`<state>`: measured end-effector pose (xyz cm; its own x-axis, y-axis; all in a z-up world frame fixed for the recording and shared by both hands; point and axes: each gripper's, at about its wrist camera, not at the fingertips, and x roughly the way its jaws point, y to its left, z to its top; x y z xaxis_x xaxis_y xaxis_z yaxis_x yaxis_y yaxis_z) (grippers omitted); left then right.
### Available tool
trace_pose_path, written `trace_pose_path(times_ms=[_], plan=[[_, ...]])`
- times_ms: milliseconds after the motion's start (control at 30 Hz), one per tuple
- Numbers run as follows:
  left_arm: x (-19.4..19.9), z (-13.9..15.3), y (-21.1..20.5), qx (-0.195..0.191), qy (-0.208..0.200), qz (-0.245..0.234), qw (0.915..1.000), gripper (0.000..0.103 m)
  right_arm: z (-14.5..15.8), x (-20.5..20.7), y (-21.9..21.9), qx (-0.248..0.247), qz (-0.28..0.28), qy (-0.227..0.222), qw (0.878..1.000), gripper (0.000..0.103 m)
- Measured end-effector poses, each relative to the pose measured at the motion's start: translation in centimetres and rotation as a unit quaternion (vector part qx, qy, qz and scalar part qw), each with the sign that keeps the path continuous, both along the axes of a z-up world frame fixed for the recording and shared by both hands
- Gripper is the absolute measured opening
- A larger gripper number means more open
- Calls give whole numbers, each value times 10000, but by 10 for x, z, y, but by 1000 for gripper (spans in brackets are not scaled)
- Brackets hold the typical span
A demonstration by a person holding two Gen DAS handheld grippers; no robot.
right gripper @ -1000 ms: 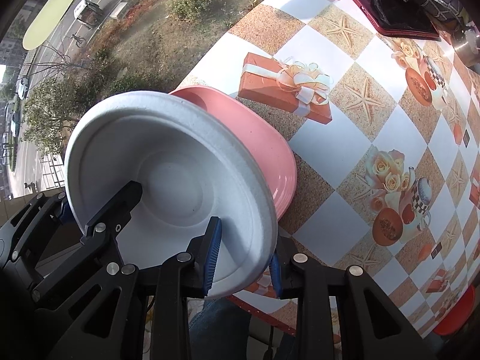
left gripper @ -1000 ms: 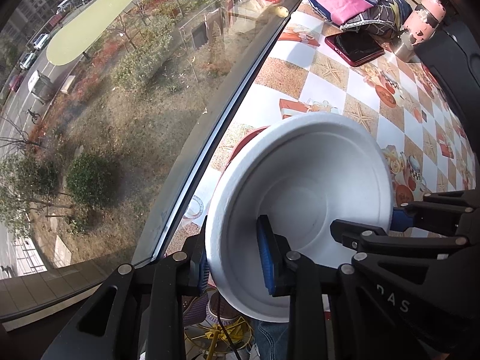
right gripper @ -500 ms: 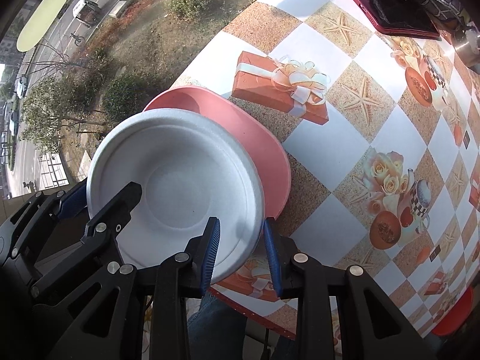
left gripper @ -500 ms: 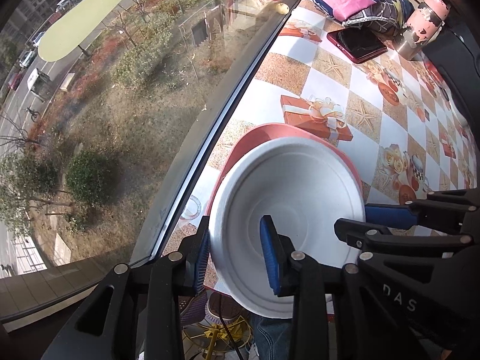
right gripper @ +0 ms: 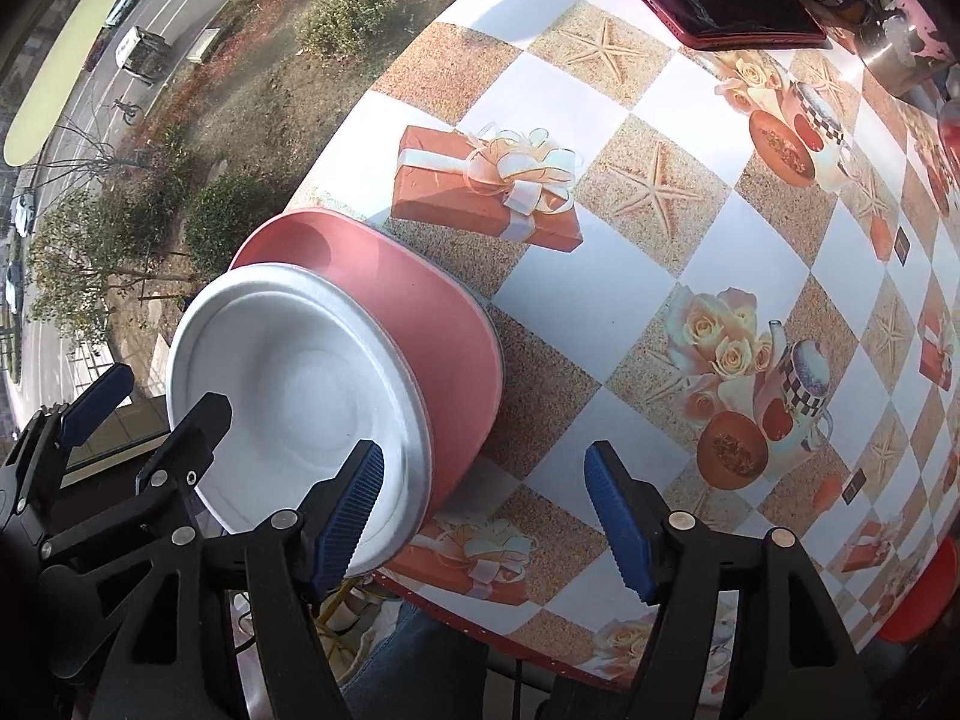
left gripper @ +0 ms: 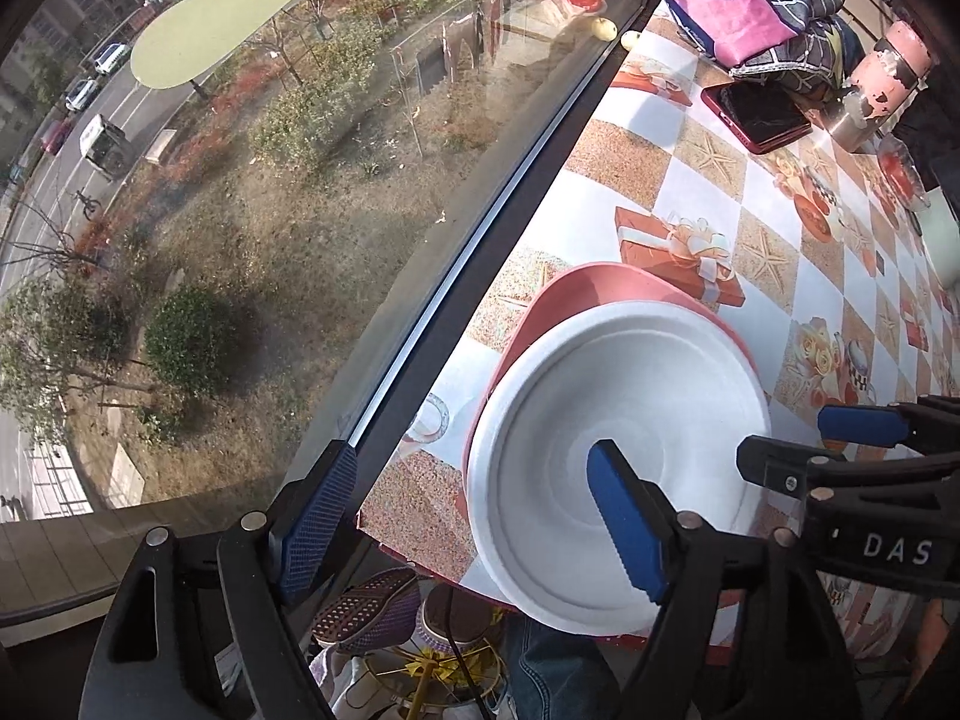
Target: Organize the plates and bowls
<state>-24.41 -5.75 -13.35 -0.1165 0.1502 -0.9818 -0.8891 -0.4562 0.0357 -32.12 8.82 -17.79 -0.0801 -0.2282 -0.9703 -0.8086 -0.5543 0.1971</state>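
Half the pink plate (right gripper: 420, 312) hidden

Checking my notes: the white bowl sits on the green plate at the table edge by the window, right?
Not quite: the plate under the white bowl is pink, not green, as the right wrist view shows. The rest holds: they sit at the table edge by the window.

Patterned tablecloth (right gripper: 690, 276), red phone (right gripper: 720, 6), folded cloth (left gripper: 756, 18), pink tumbler (left gripper: 882, 84), window (left gripper: 240, 180)
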Motion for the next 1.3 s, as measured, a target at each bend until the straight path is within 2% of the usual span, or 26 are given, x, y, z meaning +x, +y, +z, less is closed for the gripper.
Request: trace_pose_path(times_ms=[33, 100, 167, 300, 533, 700, 1300], plan=[[0, 3, -2, 89, -5, -10, 10000, 82, 3, 2, 1, 59, -7, 27, 10000, 84], [2, 6, -4, 139, 51, -58, 9999, 85, 10, 7, 1, 200, -30, 77, 9998, 97], [4, 5, -5, 52, 63, -125, 9999, 90, 15, 11, 1, 318, -55, 98, 9994, 96], [10, 7, -5, 42, 37, -247, 9997, 91, 23, 15, -2, 388, -96, 136, 9991, 96], [25, 26, -4, 145, 782, -447, 9958, 91, 34, 11, -9, 520, 69, 223, 9984, 96], [30, 31, -5, 212, 672, -553, 9960, 91, 41, 8, -15, 577, 176, 307, 9977, 96], [35, 33, -5, 58, 539, -608, 9967, 91, 46, 3, -16, 751, 342, 274, 9962, 97]])
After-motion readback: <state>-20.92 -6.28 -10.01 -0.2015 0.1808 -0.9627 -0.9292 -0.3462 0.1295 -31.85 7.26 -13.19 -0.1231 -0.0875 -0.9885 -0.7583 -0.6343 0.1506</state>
